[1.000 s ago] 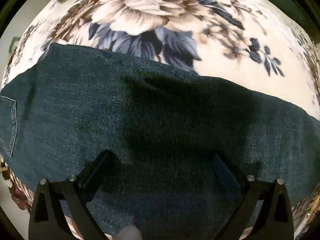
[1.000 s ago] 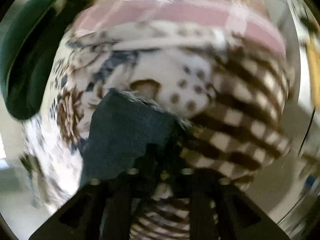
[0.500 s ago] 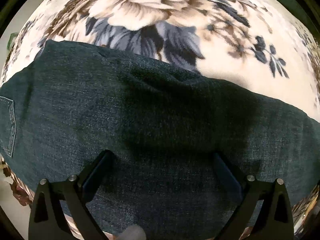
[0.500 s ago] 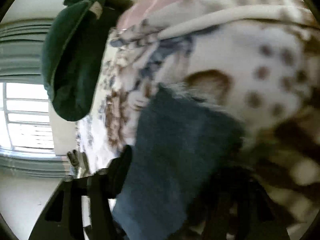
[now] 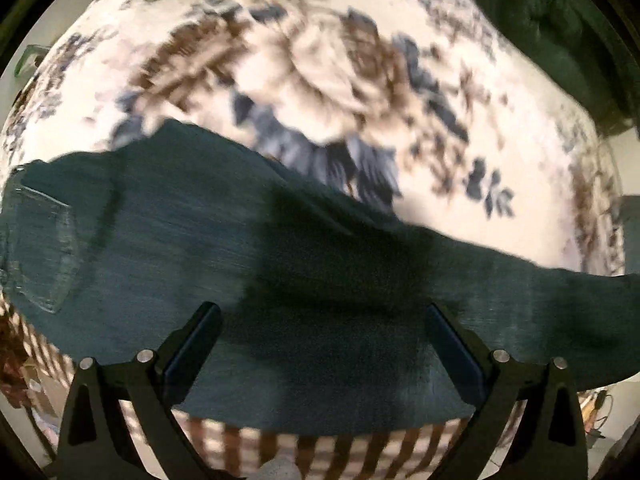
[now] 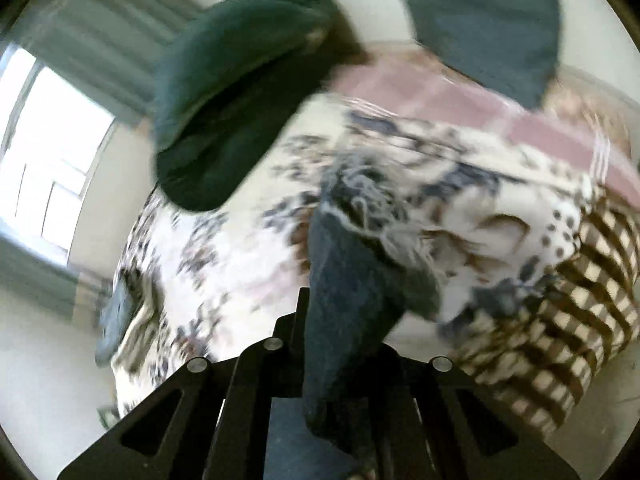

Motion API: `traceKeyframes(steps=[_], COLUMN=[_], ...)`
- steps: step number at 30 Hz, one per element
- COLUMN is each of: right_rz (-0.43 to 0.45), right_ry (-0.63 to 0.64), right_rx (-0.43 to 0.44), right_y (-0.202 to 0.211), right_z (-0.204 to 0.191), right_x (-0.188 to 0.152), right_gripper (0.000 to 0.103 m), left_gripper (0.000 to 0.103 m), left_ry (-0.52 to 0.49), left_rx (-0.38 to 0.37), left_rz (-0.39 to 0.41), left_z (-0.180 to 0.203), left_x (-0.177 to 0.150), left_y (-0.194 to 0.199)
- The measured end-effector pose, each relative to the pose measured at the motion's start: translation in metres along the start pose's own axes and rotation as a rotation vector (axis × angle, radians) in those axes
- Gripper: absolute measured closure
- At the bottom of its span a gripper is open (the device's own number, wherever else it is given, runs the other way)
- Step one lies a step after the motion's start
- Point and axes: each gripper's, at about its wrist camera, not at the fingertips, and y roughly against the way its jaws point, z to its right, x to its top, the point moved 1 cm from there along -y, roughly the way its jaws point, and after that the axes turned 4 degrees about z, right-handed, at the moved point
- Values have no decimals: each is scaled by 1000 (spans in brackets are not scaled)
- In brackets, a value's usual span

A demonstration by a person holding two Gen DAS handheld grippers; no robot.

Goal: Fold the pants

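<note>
Dark blue jeans [image 5: 200,240] lie across a floral blanket [image 5: 320,60], back pocket at the left. My left gripper [image 5: 320,332] is open, its fingers [image 5: 192,340] spread wide just above the middle of the denim. In the right wrist view my right gripper [image 6: 340,332] is shut on the frayed hem end of a jeans leg [image 6: 344,280] and holds it lifted above the bed. The frayed white threads [image 6: 372,200] stick up past the fingers.
A dark green cushion [image 6: 232,92] lies at the head of the bed, also in the left wrist view [image 5: 560,32]. A checkered brown sheet [image 6: 580,300] hangs over the bed edge. A pink plaid cover [image 6: 460,96] lies behind. A window [image 6: 48,152] is at left.
My right gripper has closed on the jeans hem and lifted it, swinging up and left. My left gripper has pulled back from the jeans; more of the blanket shows.
</note>
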Motion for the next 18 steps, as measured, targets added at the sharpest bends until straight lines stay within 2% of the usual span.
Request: traceKeyframes(steps=[4, 7, 11, 15, 18], right_rz=[-3, -46, -107, -177, -260], right_ry=[161, 263, 356, 440, 520], right_rx=[1, -16, -39, -63, -95], right_y=[14, 9, -7, -23, -46], right_z=[-80, -135, -192, -231, -252], right_x=[-37, -80, -147, -219, -282], right_gripper=[96, 96, 96, 96, 96], left_gripper=[0, 0, 0, 0, 0], left_ry=[9, 5, 30, 72, 127], left_rx=[-15, 9, 35, 72, 95], left_rz=[49, 79, 55, 63, 57], left_z=[-32, -71, -127, -187, -232], left_x=[1, -5, -16, -23, -31], left_y=[36, 56, 66, 76, 77])
